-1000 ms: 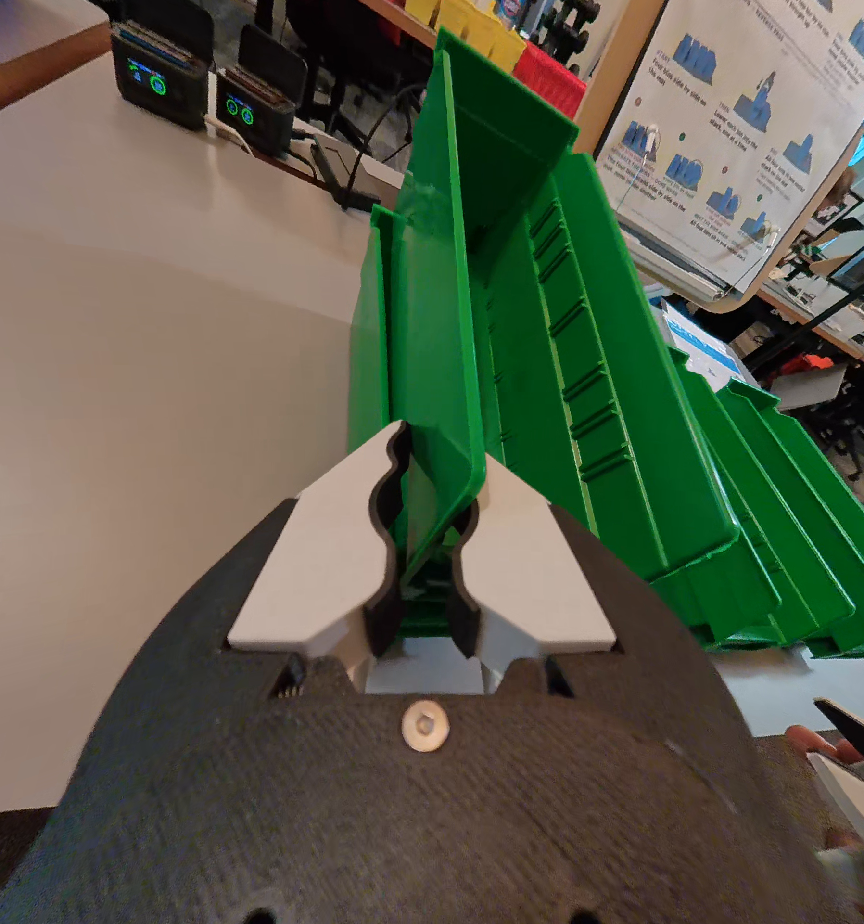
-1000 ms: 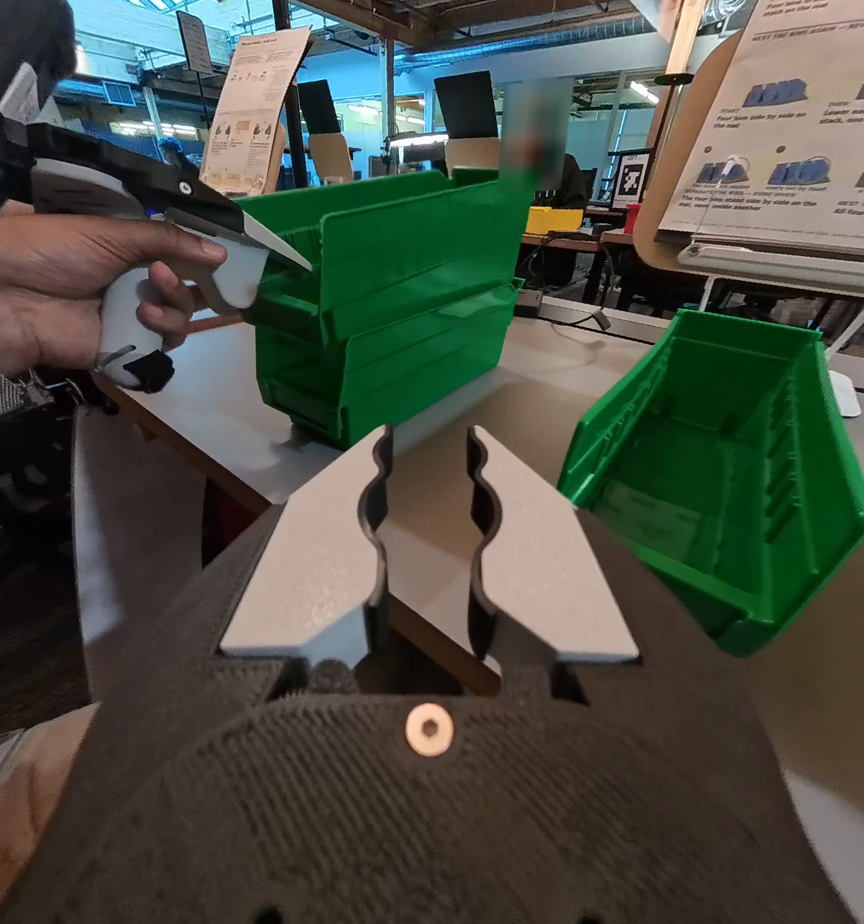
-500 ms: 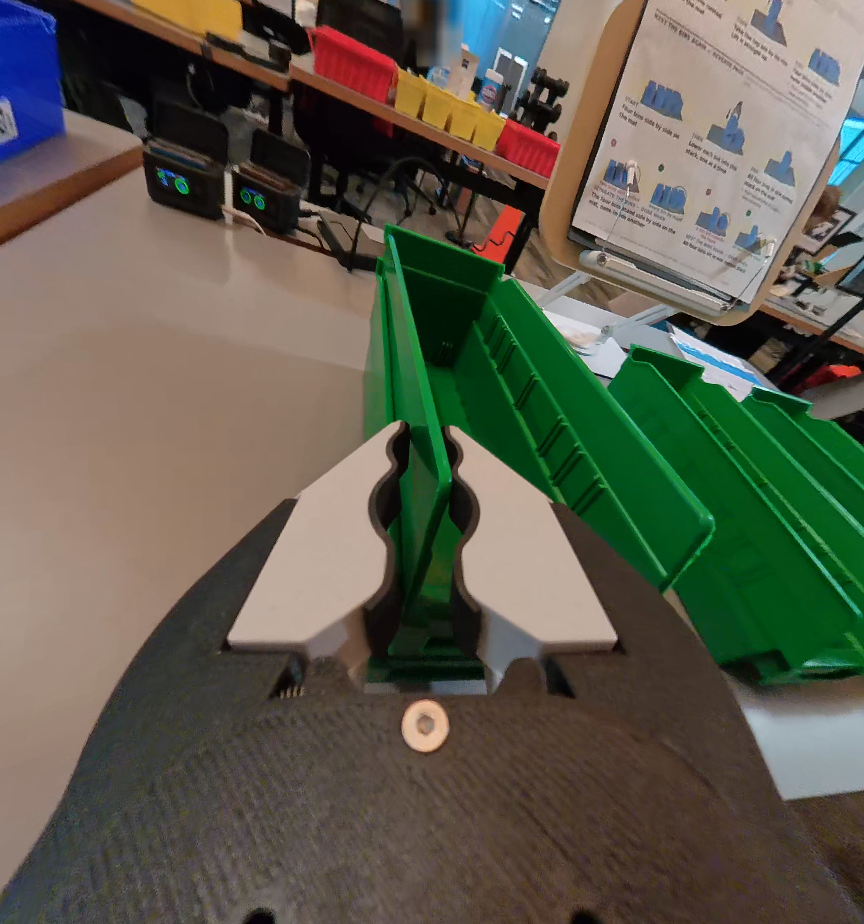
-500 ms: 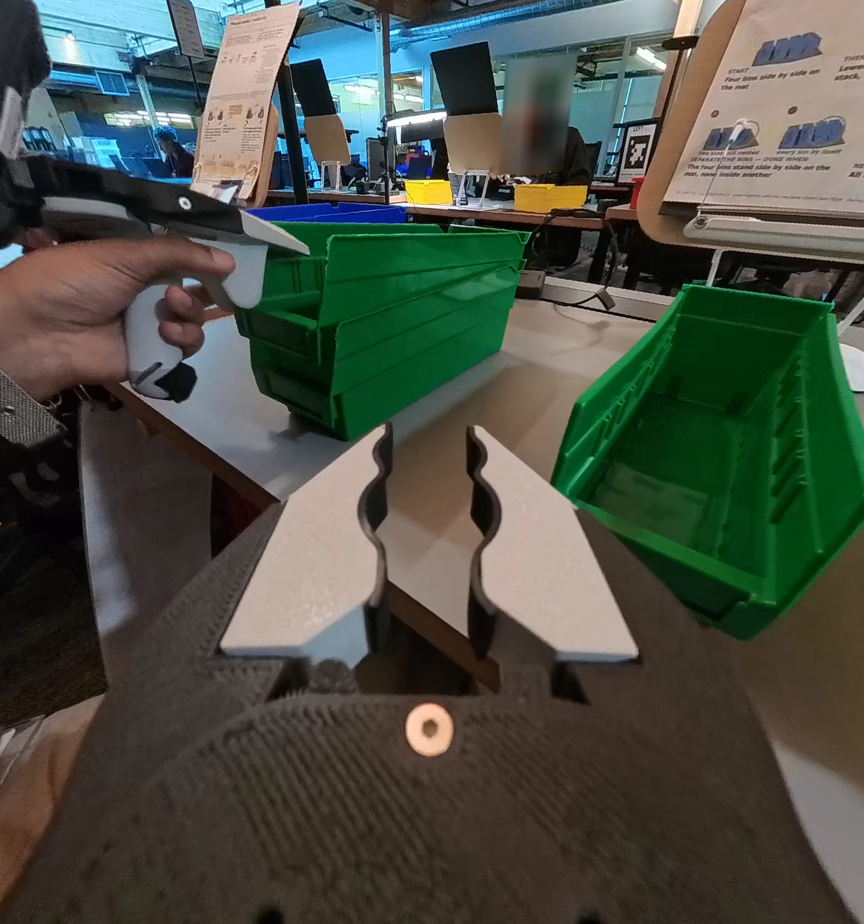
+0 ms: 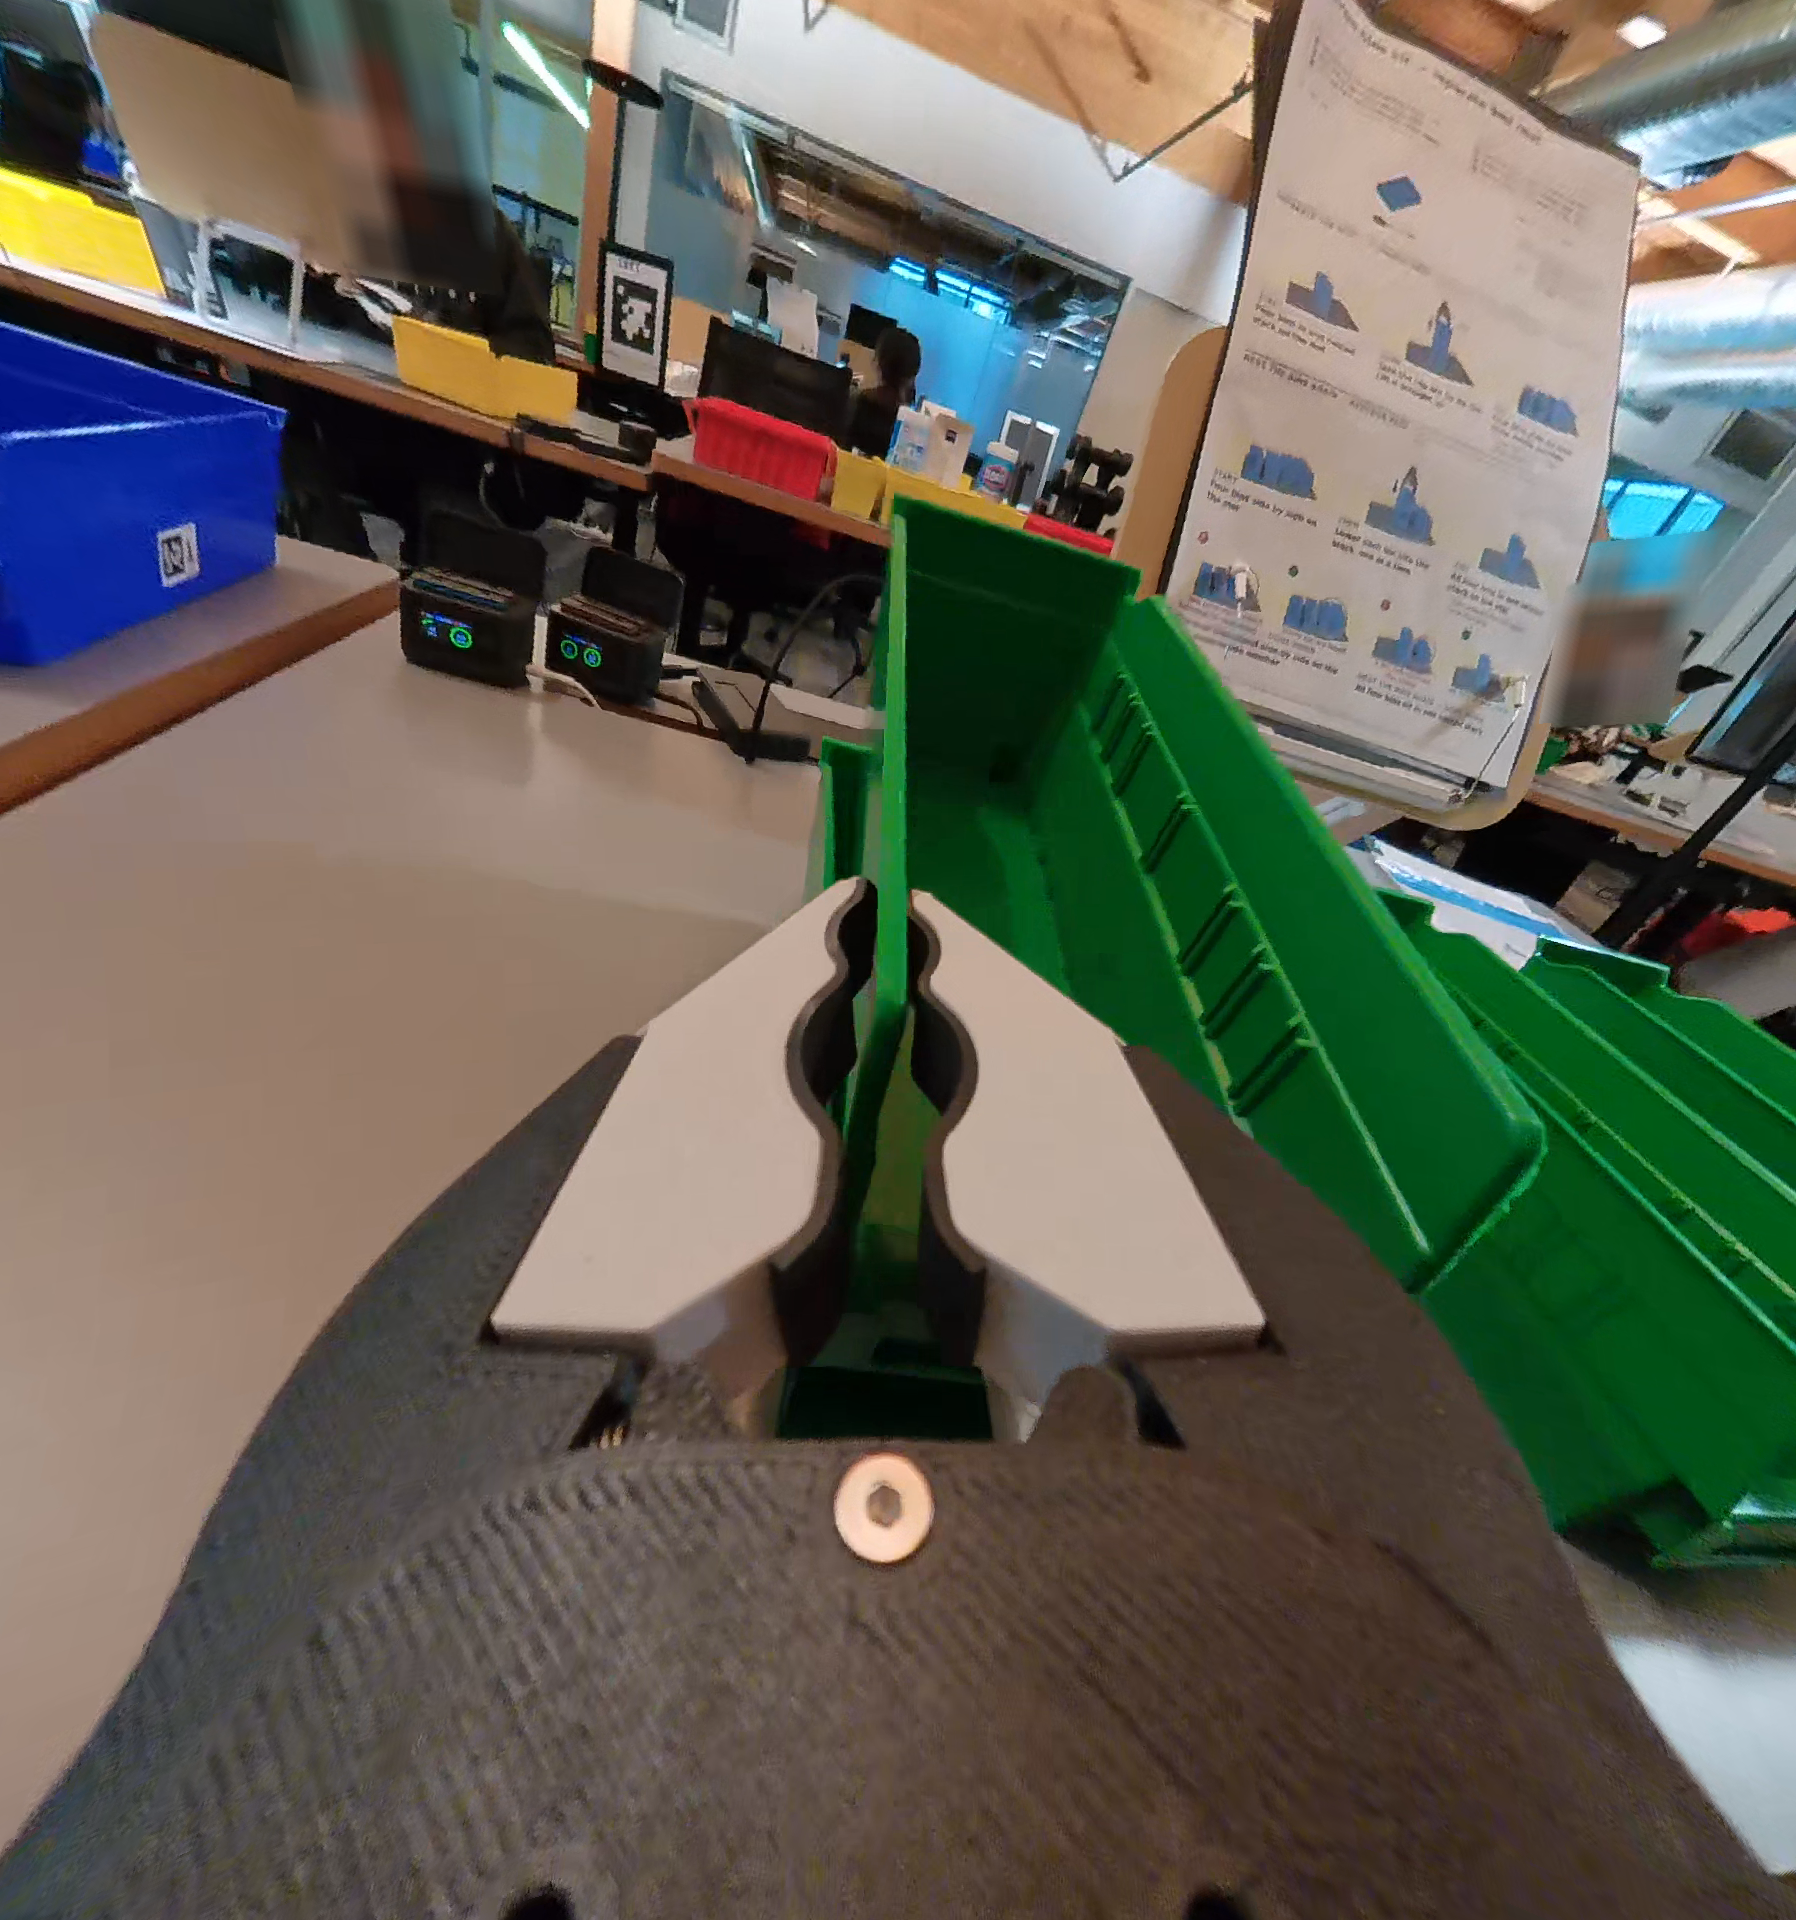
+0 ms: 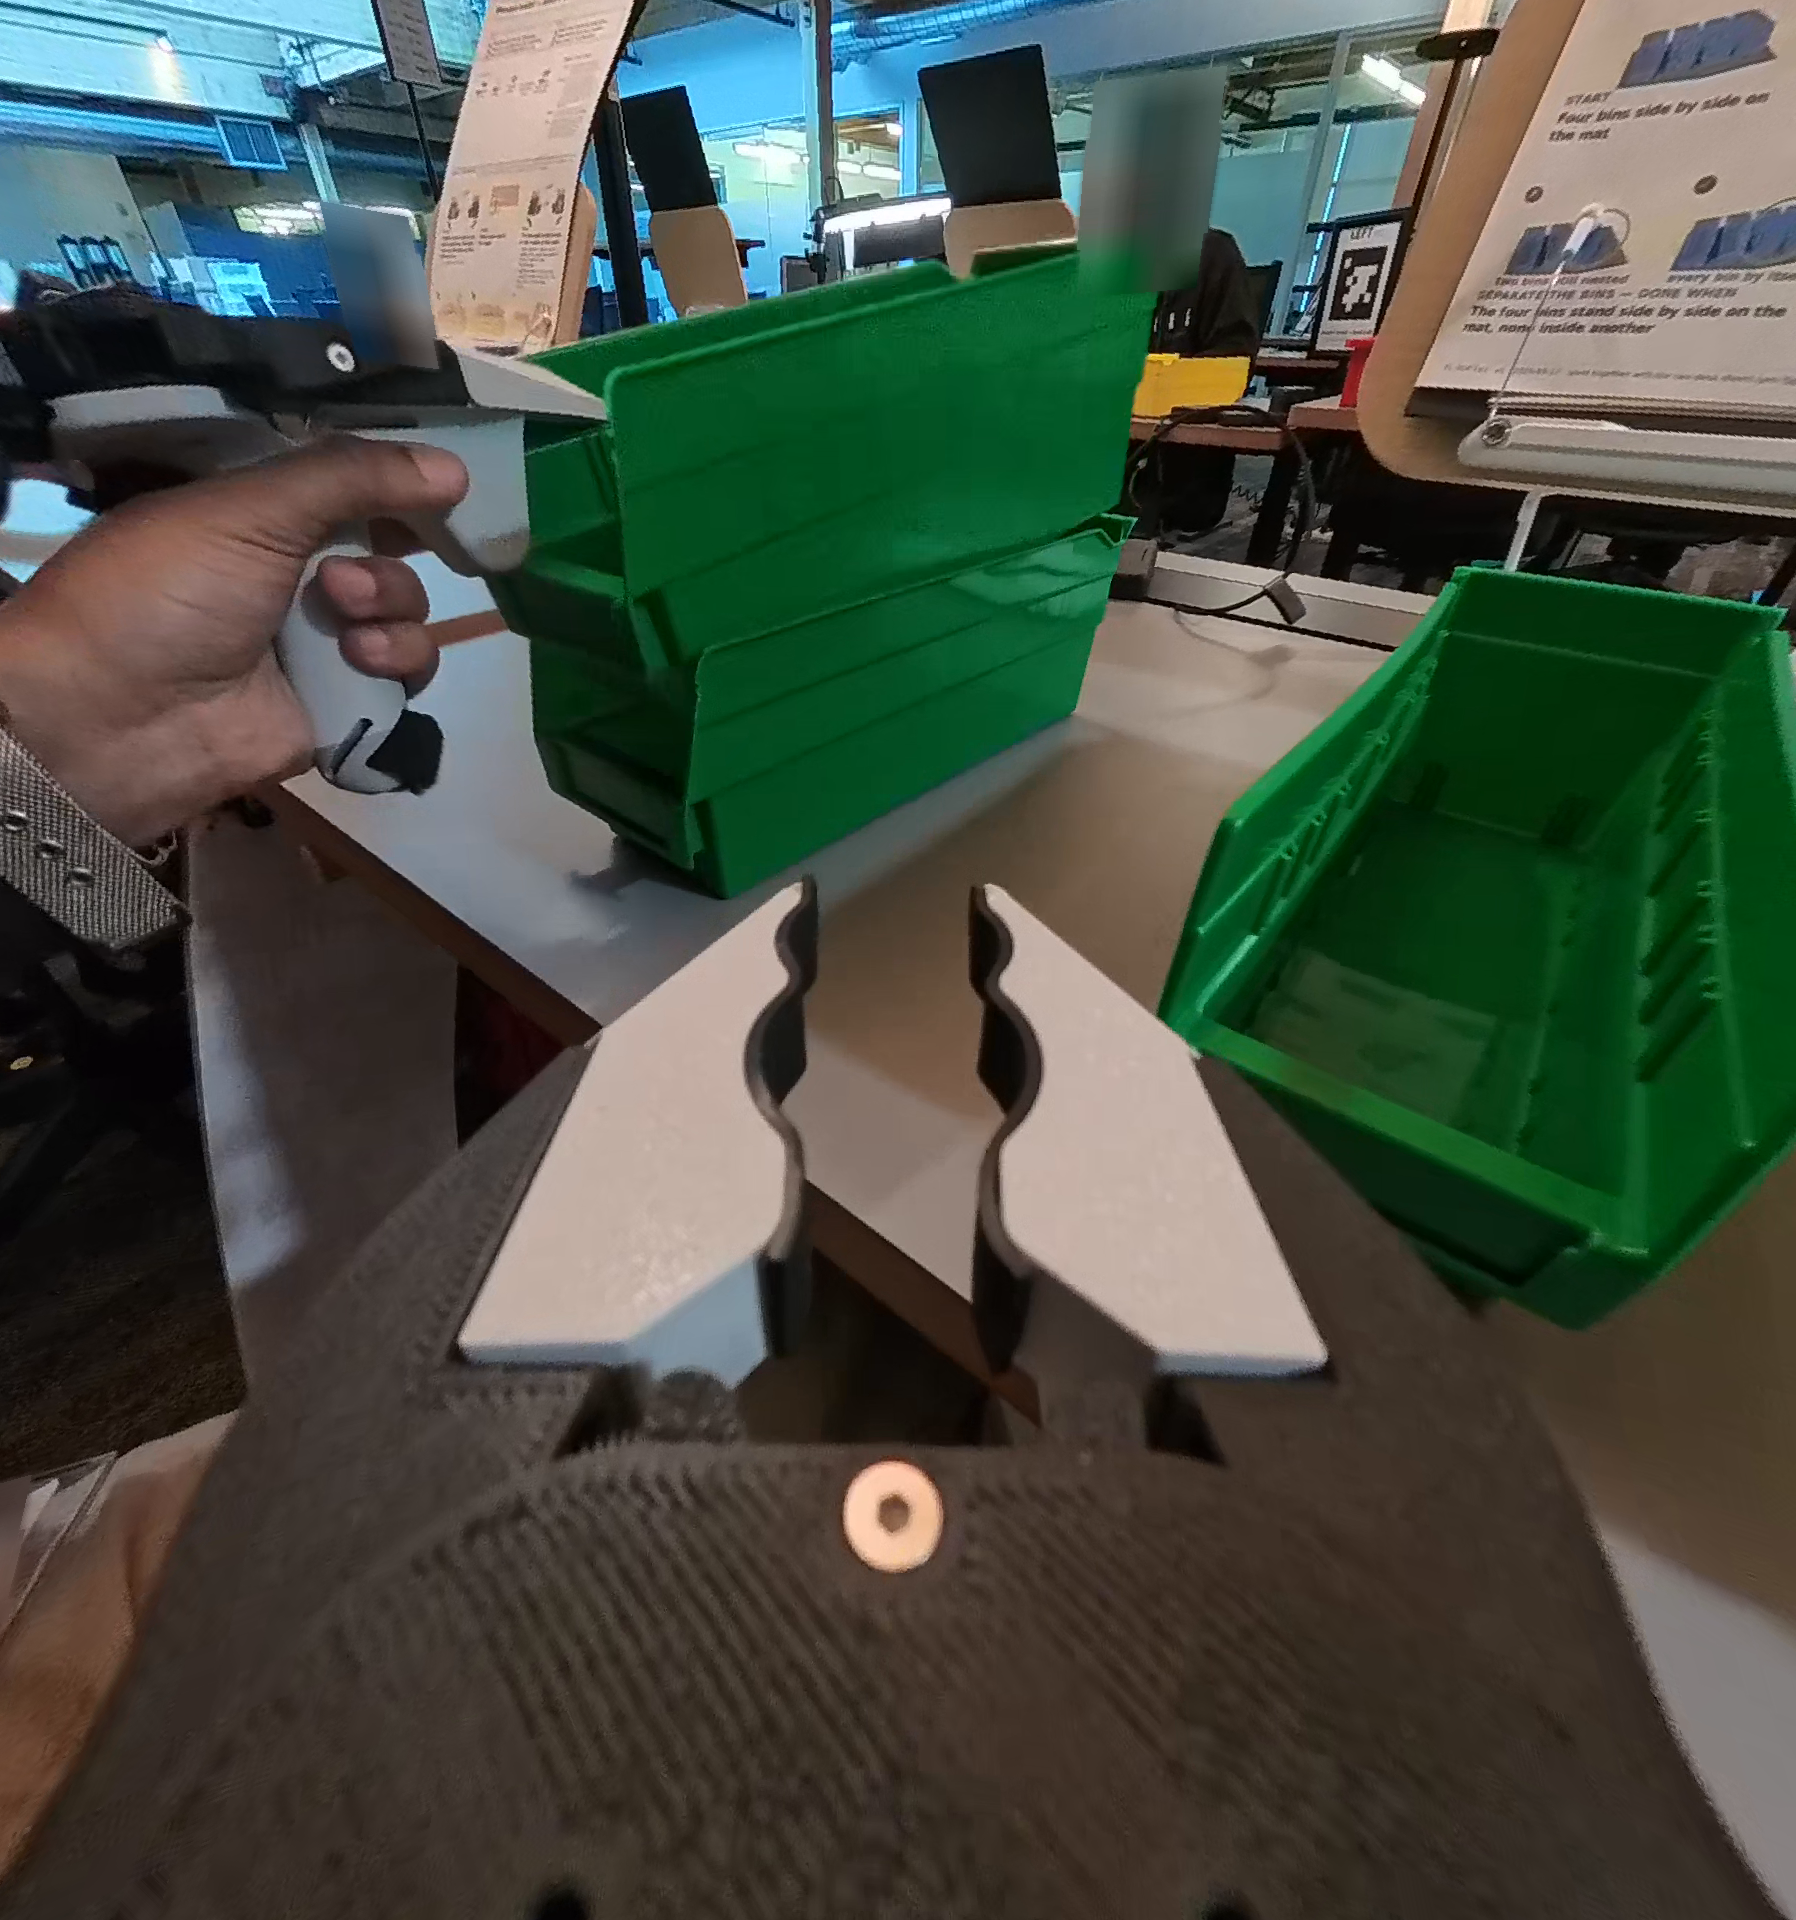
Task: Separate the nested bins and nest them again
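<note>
My left gripper [image 5: 889,909] is shut on the left side wall of the top green bin [image 5: 1091,831] and holds it raised and tilted above the stack. In the right wrist view a hand holds this gripper [image 6: 572,407] at the near end of the raised bin [image 6: 873,416], above the stack of nested green bins [image 6: 873,707]. Another green bin [image 6: 1517,935] lies tilted on the table to the right, apart from the stack. My right gripper [image 6: 889,904] is open and empty, low over the table's front edge between the stack and that bin.
The grey table [image 5: 354,987] has open surface left of the stack. More green bins [image 5: 1652,1195] lie to its right. An instruction board [image 5: 1413,416] stands behind, with two black devices [image 5: 520,634] and a blue bin [image 5: 94,499] at the far left.
The left gripper lowered the top bin into the stack half a second ago and has now raised it again. The right gripper has stayed open and barely moved.
</note>
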